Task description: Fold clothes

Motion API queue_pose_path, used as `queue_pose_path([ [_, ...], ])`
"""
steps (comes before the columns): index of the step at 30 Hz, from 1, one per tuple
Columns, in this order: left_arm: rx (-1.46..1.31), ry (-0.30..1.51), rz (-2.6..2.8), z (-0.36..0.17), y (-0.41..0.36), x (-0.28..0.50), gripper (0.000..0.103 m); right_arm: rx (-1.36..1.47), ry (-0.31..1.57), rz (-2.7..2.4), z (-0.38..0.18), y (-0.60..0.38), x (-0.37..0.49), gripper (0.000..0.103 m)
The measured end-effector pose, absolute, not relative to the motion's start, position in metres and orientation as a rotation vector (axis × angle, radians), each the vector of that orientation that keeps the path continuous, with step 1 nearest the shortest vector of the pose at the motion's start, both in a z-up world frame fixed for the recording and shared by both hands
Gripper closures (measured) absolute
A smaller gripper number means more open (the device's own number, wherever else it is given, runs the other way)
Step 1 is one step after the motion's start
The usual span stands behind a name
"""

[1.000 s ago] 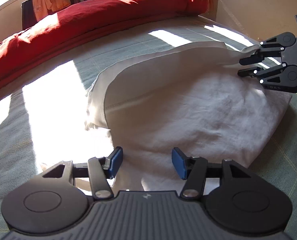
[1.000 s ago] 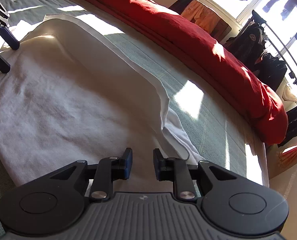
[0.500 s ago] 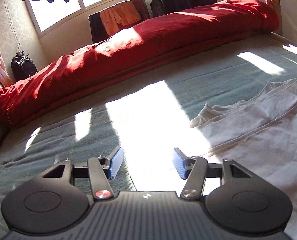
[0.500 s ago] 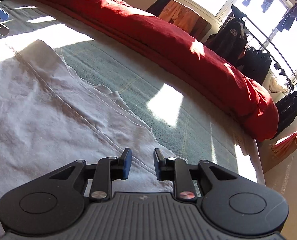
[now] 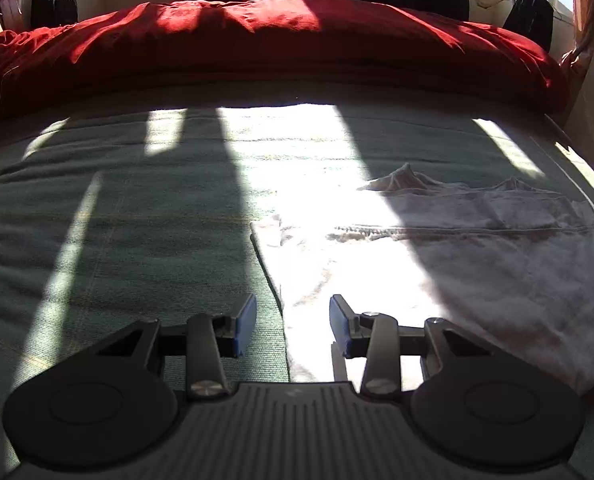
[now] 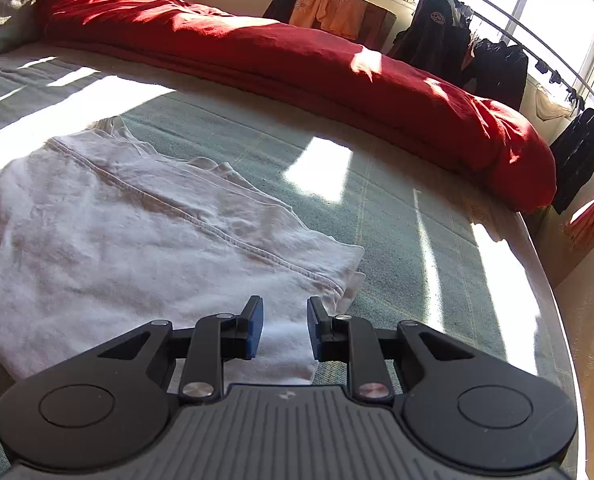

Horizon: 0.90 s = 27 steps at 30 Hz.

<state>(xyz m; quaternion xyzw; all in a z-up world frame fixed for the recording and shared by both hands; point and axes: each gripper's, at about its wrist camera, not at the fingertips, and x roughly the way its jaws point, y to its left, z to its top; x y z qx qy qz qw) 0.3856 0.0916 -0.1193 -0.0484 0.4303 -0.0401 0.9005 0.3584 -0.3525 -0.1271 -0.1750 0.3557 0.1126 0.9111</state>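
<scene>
A white garment (image 5: pixel 457 272) lies folded and flat on the green bedspread (image 5: pixel 117 240), its stitched hem running across it. My left gripper (image 5: pixel 293 308) hovers over the garment's left edge. Its jaws are closing, the blue pads (image 5: pixel 246 320) still apart, and nothing is pinched between them. In the right wrist view the garment (image 6: pixel 117 240) fills the left half. My right gripper (image 6: pixel 285 308) hangs over its near right corner with a narrow gap between the pads and holds nothing. Neither gripper shows in the other's view.
A long red duvet (image 6: pixel 297 68) lies rolled along the far side of the bed. Behind it are a rack of dark clothes (image 6: pixel 477 56), a backpack (image 5: pixel 53 4) and sunlit windows. A pillow (image 6: pixel 9 4) sits far left. The bed's edge (image 6: pixel 553 300) curves past on the right.
Both wrist views have swung round to face the red duvet. The garment, bulging a second ago, now lies flat. The left jaws have narrowed; the right gap is unchanged.
</scene>
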Motion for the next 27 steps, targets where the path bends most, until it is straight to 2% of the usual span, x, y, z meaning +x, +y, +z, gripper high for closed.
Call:
queue_pose_path([
  [12, -0.251, 1.005, -0.163, -0.135, 0.100, 0.341, 0.066, 0.049, 0.863, 0.249, -0.129, -0.406, 0.342, 0.075],
  [18, -0.307, 1.004, -0.201, -0.136, 0.104, 0.322, 0.066, 0.163, 0.906, 0.242, -0.137, -0.421, 0.323, 0.075],
  [27, -0.440, 0.975, -0.233, -0.141, 0.119, 0.334, 0.066, 0.369, 0.934, 0.275, -0.152, -0.434, 0.320, 0.073],
])
